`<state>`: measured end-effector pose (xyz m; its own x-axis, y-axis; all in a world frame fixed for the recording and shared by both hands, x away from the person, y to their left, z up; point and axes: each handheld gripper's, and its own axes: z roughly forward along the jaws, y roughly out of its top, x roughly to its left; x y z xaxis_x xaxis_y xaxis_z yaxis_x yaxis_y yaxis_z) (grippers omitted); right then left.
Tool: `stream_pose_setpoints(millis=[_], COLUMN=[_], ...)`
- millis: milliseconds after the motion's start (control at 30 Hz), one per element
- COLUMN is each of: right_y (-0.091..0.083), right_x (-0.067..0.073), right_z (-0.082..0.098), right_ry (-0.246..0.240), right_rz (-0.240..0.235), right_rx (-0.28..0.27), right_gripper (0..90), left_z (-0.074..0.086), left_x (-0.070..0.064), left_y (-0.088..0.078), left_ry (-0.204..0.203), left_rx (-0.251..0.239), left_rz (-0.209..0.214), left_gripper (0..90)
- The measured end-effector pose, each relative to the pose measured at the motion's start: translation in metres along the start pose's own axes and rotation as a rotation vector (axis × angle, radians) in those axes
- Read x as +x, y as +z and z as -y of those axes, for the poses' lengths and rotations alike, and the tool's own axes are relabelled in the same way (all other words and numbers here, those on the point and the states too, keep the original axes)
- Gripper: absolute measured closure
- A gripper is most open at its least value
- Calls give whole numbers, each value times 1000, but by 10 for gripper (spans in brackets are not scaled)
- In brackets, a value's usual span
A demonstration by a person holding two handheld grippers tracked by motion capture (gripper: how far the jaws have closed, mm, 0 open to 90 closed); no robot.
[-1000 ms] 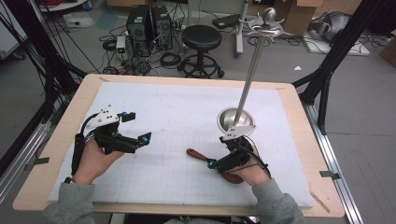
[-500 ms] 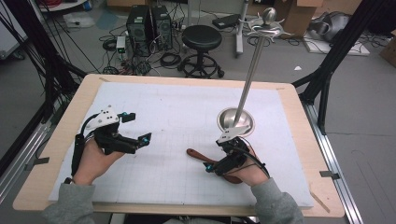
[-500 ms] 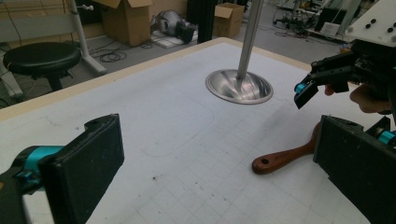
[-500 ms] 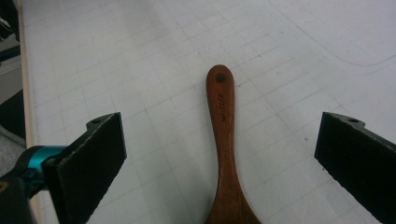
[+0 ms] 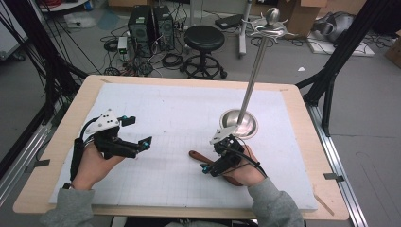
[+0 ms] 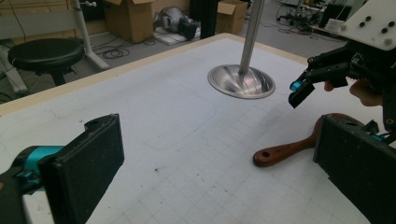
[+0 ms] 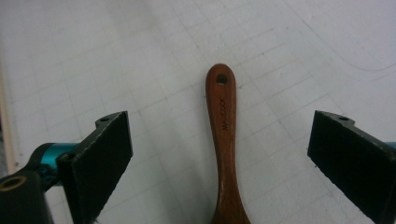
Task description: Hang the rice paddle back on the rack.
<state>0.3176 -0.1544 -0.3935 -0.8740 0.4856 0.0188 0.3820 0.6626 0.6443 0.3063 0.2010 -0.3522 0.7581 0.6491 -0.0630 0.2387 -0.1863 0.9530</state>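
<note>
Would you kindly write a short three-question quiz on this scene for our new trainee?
1. True or false: the right gripper is shut on the wooden handle.
2. What stands in the round metal base?
A. a cup
B. an upright metal pole
C. a brush
3. Fill in: the handle's free end has a small ____.

Key:
1. False; its jaws are open, either side of the handle.
2. B
3. hole

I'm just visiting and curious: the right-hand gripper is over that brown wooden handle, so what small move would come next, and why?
Probably lower the right gripper and close it on the brown wooden handle. Its jaws stand wide open on either side of the handle, which lies flat on the white gridded mat and is not yet gripped.
</note>
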Motion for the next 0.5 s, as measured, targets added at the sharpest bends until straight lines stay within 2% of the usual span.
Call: stream_pose_setpoints(millis=[67,167,500], right_y=[4,8,15], right_x=[2,2,0], right_z=[0,0,2], right_ry=[-9,-19,-22], right_rz=[26,48,73], right_rx=[34,58,160], right_gripper=[132,154,359], left_z=[0,0,1], left_x=[0,1,1], left_y=[-1,-3,-4], left_ry=[-2,-3,-5], left_rx=[2,-4,2], left_rz=[-1,-5,-7], left_gripper=[23,23,23])
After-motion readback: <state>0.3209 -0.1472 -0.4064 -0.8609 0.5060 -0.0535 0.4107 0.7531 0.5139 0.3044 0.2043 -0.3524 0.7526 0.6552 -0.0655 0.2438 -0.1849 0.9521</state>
